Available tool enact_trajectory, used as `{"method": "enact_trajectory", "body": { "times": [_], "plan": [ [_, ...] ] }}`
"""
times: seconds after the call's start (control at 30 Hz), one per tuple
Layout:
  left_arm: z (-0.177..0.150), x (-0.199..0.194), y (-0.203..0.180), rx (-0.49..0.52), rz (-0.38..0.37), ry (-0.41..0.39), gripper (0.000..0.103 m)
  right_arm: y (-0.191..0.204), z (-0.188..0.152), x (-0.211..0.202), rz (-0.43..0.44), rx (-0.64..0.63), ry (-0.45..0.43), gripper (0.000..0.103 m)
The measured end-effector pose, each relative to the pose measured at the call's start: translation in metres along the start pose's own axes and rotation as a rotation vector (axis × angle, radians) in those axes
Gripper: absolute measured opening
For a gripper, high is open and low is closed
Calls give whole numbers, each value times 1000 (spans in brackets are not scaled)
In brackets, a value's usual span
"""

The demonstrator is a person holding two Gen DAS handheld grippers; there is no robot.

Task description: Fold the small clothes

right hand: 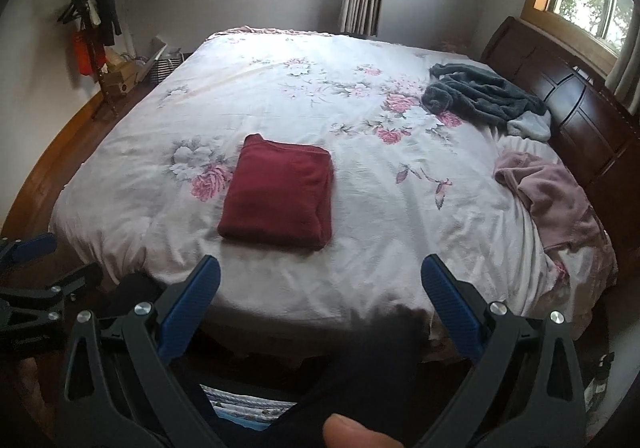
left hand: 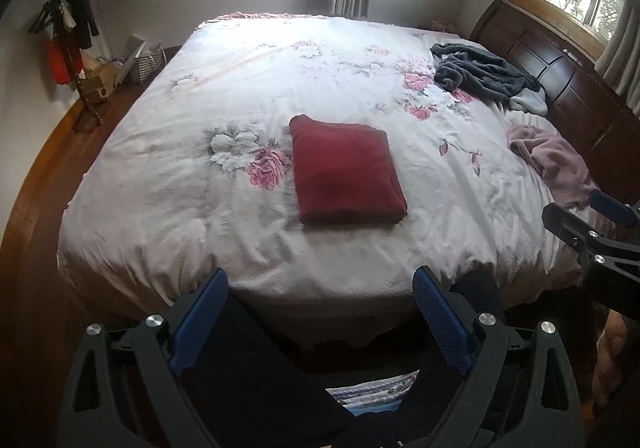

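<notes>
Both grippers, left (left hand: pixel 320 312) and right (right hand: pixel 320 300), hang spread wide with nothing in them, just off the near edge of the bed (left hand: pixel 248 87). A folded red cloth (left hand: pixel 344 171) sits mid-bed on the floral cover; grey (left hand: pixel 484 73) and pink (left hand: pixel 552 163) clothes are bunched far right by the headboard (left hand: pixel 560 75). Coat rack (left hand: pixel 68 35) far left, two windows behind

A folded red cloth (left hand: pixel 346 171) lies flat near the middle of the bed (left hand: pixel 168 187). Beyond it toward the headboard (left hand: pixel 560 87), a crumpled grey garment (left hand: pixel 484 73) and a pink garment (left hand: pixel 554 159) lie well apart from it. The left tool (left hand: pixel 320 296) hovers wide open, empty, below the cloth.
</notes>
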State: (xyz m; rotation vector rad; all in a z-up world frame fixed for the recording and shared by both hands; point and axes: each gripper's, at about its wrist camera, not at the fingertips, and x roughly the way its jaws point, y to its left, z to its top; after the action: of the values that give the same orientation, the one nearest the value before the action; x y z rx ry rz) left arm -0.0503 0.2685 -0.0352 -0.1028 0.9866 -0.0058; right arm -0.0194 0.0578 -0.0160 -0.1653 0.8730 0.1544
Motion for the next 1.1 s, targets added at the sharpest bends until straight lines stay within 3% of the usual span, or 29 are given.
{"method": "enact_trajectory", "body": {
  "times": [1.1],
  "plan": [
    [9, 0, 0, 17, -21, 8, 94, 3, 8, 12, 34, -25, 19, 100]
  ]
}}
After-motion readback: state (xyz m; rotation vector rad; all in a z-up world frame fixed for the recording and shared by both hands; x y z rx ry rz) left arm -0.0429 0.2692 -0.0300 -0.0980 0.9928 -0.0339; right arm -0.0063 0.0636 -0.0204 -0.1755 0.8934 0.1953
